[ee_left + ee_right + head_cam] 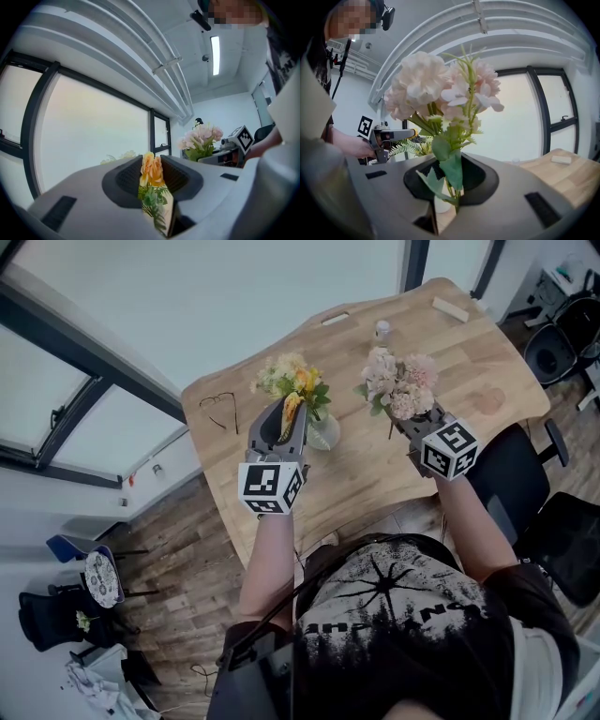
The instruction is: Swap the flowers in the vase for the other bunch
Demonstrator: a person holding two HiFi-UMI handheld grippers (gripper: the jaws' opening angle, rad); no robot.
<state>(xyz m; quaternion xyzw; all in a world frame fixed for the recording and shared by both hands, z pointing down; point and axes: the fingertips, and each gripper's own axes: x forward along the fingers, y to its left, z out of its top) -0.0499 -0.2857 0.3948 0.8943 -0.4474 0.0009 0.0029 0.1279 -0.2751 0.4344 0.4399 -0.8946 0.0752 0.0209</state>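
A yellow and orange flower bunch stands up from a clear glass vase on the wooden table. My left gripper is shut on this bunch, and in the left gripper view an orange bloom with green leaves sits pinched between the jaws. My right gripper holds the pink bunch above the table, to the right of the vase. In the right gripper view its green stems are clamped between the jaws and the pale pink blooms rise above them.
A pair of thin-framed glasses lies near the table's left corner. At the far side are a small bottle, a wooden block and a pale bar. A black office chair stands to the right, large windows to the left.
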